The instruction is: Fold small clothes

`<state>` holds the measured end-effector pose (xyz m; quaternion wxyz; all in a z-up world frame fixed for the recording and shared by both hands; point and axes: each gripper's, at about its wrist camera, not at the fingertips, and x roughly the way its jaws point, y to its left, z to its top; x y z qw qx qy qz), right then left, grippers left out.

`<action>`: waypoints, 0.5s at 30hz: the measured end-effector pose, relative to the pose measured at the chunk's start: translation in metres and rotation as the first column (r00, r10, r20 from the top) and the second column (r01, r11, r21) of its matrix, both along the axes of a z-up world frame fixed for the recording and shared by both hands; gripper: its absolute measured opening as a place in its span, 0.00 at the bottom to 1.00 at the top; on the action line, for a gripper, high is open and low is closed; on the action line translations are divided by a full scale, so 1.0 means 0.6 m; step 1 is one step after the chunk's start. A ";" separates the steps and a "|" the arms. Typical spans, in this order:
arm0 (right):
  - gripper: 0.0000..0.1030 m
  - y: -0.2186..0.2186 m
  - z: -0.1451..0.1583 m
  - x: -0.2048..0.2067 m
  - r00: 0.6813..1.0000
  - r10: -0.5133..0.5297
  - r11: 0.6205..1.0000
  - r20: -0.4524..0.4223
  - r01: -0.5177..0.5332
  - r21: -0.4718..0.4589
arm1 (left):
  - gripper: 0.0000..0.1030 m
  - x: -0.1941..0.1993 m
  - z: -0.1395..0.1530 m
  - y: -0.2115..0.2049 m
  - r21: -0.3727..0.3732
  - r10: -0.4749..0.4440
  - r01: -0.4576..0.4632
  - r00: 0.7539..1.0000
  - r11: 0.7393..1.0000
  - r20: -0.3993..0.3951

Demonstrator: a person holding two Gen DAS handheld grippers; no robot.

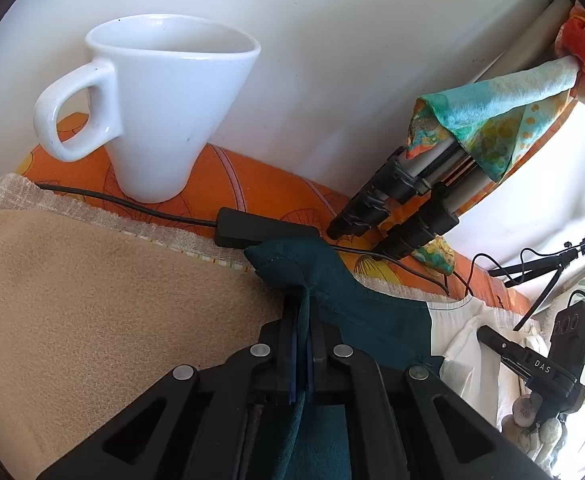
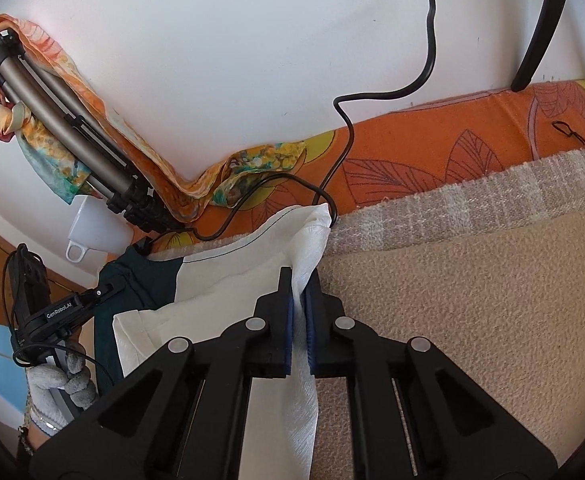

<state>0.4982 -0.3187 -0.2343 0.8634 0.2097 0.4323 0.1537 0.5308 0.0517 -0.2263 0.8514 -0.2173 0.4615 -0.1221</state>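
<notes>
Two handheld grippers clamp opposite ends of a small two-tone garment spread on a tan blanket, w/ the white mug as the landmark. Left gripper, in front of the mug and a little to its right in the left wrist view, has its jaws pinched tight on a raised fold of the garment's dark teal part; the cloth runs up btwn the blue pads and peaks just beyond the tips. Right gripper, well apart from the mug, is closed on the garment's white ribbed part, a strip of which passes btwn its pads and trails back toward the camera. In the right wrist view the mug sits far left, beyond the teal end, w/ the left gripper and a grey-gloved hand below it. Mug stands on an orange leaf-print cloth against a white wall. A black cable and black box lie just in front of the mug, at the blanket's far edge. Right of the mug, folded tripod legs wrapped in a colourful scarf lean on the wall.
</notes>
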 end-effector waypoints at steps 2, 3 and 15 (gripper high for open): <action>0.06 0.006 0.002 -0.003 1.000 0.008 0.999 0.004 -0.008 -0.034 | 0.00 0.002 -0.005 -0.006 0.009 0.004 -0.004 1.000 1.000 -0.005; 0.06 0.011 0.003 -0.005 1.000 0.017 0.999 0.011 -0.017 -0.050 | 0.00 0.003 -0.008 -0.010 0.006 0.013 -0.013 1.000 1.000 0.000; 0.05 0.008 0.010 -0.006 1.000 0.026 0.999 0.010 -0.026 -0.039 | 0.00 -0.015 0.017 -0.004 -0.028 0.009 -0.008 1.000 1.000 0.024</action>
